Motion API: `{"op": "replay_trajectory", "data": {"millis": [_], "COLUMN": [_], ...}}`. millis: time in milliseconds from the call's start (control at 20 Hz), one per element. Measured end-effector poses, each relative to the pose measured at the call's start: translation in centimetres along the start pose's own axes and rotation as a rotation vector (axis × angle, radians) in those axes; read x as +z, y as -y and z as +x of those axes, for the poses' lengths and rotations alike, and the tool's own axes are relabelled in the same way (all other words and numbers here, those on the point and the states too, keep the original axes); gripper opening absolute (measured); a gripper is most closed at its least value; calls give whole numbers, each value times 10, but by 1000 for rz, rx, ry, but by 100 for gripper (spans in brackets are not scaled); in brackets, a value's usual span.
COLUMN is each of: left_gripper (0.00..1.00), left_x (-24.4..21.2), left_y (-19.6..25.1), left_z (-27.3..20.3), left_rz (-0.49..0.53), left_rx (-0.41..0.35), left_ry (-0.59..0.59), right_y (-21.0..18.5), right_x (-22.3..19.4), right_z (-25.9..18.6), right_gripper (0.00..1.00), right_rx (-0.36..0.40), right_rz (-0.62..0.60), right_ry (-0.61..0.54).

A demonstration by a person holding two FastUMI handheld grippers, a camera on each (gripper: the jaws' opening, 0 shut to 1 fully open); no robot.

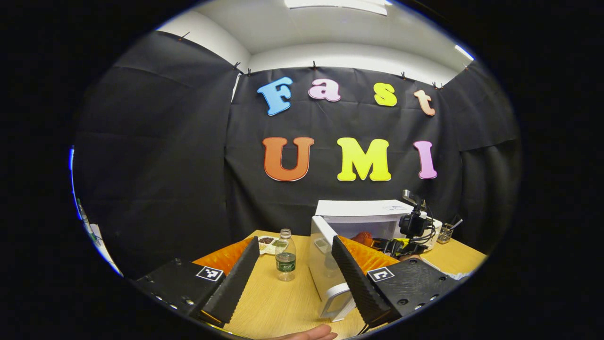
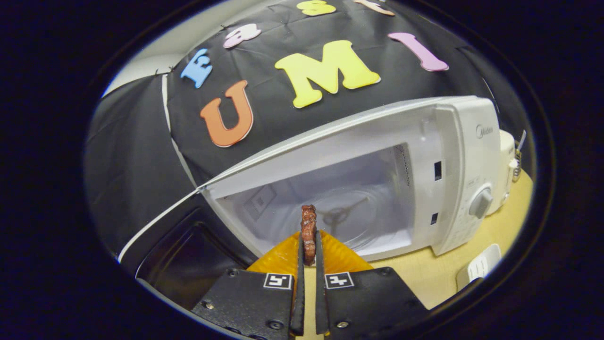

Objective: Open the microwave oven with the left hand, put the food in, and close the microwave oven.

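Microwave (image 2: 453,156) stood on the table (image 1: 278,302) with its door (image 1: 323,259) swung wide, cavity (image 2: 330,208) exposed and bare except for the turntable hub. The opening step looked done.

Right claw (image 2: 309,245) was clamped on the food (image 2: 309,226), a thin brown slab held upright on edge between both fingers, just before the cavity mouth and over the sill. The edgewise grip probably kept the piece ahead of the fingers so it could go in first.

Left claw (image 1: 295,269) hung with fingers well apart, holding nothing, back from the door's free edge; likely parked clear of the right arm's path yet near enough to push the door shut. A plastic bottle (image 1: 285,255) stood on the table between its fingers, farther off.
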State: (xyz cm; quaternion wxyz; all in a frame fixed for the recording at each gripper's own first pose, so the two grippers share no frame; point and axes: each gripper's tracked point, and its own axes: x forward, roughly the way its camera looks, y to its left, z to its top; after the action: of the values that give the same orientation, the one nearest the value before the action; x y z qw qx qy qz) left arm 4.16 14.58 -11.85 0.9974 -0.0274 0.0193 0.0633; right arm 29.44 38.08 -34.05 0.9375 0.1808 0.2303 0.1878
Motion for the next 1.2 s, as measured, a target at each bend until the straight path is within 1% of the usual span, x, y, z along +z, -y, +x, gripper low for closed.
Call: {"op": "replay_trajectory", "data": {"millis": [150,250,350,400,450,500,550,600,650,750,800,850,1050,1200], "left_gripper": [95,95,95,95,95,95,95,95,95,95,95,95,95,95], "left_x": [-7,-13,-14,-17,-18,-18,-19,-17,-16,-14,-14,-13,-12,-17], "left_y": [-12,-14,-15,-13,-11,-9,-7,-8,-5,0,1,3,7,7], "left_z": [3,5,4,6,7,6,4,3,1,-2,-4,-6,-10,-11], "left_rz": [1,2,2,0,-1,-1,3,6,9,8,6,6,12,12], "left_rx": [21,30,35,33,29,25,25,26,24,15,11,8,-3,-4], "left_ry": [-28,-47,-56,-66,-76,-83,-87,-83,-77,-67,-67,-67,-62,-65], "right_y": [3,9,20,26,31,34,40,46,51,50,49,45,35,31], "right_x": [8,20,36,35,25,19,16,16,19,28,30,32,38,37], "right_z": [31,45,55,63,65,68,67,64,58,48,43,38,10,-23], "right_gripper": [13,14,17,15,31,75,55,81,82,87,80,88,88,88], "right_rx": [0,-11,-40,-74,-107,-130,-156,-177,-194,-195,-192,-179,-143,-121], "right_rz": [104,175,230,228,210,182,157,140,124,82,65,55,51,50], "right_ry": [49,117,200,211,197,190,174,176,187,218,225,225,224,202]}}
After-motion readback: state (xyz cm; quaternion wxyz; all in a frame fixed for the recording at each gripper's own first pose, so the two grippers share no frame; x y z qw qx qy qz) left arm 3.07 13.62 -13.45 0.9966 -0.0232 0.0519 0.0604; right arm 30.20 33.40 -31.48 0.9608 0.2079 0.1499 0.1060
